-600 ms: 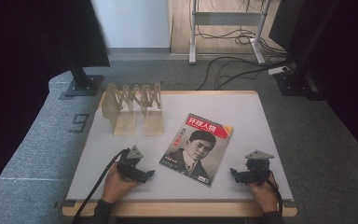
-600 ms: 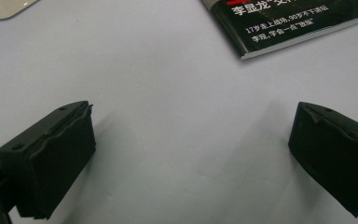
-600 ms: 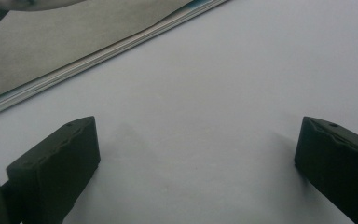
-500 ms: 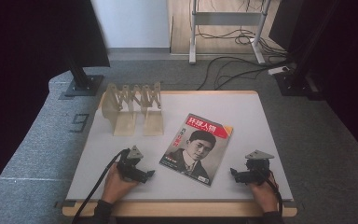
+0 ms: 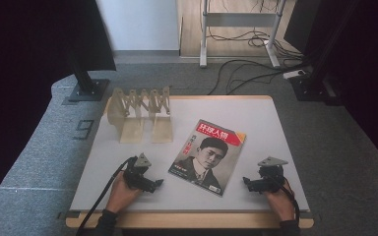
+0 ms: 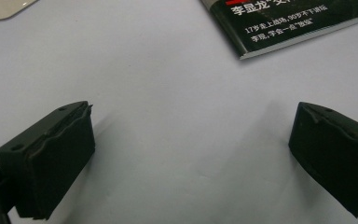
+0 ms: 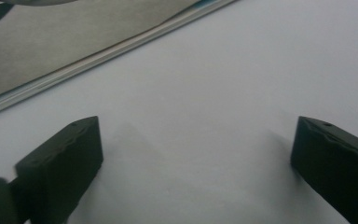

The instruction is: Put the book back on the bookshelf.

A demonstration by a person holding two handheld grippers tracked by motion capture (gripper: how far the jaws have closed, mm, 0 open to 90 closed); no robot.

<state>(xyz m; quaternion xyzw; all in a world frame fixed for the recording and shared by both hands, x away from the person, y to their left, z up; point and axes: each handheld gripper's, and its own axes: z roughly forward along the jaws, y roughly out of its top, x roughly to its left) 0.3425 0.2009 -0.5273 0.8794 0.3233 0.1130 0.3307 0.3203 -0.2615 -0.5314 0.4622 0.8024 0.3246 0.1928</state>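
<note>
A magazine (image 5: 207,155) lay flat on the white counter (image 5: 256,113), near the middle and turned a little crooked. Its cover showed a face under a red strip with white writing. Behind it and to the left stood a wooden folding rack (image 5: 139,114), well apart from it.

The left gripper (image 5: 150,183) rested on the counter just to the left of the magazine, with its jaws wide apart and nothing between them. The right gripper (image 5: 248,184) rested to the right of it, released too and holding nothing. In the left gripper view, a corner of the magazine (image 6: 289,23) showed just ahead of the jaws.

The magazine looked thin and light. It would likely bend and flop if lifted by one corner, and the shiny cover could slip. The best spot to pinch was probably an edge, maybe the bound side, where the pages stay together. Lying so flat, it gave a jaw little room to get under.
</note>
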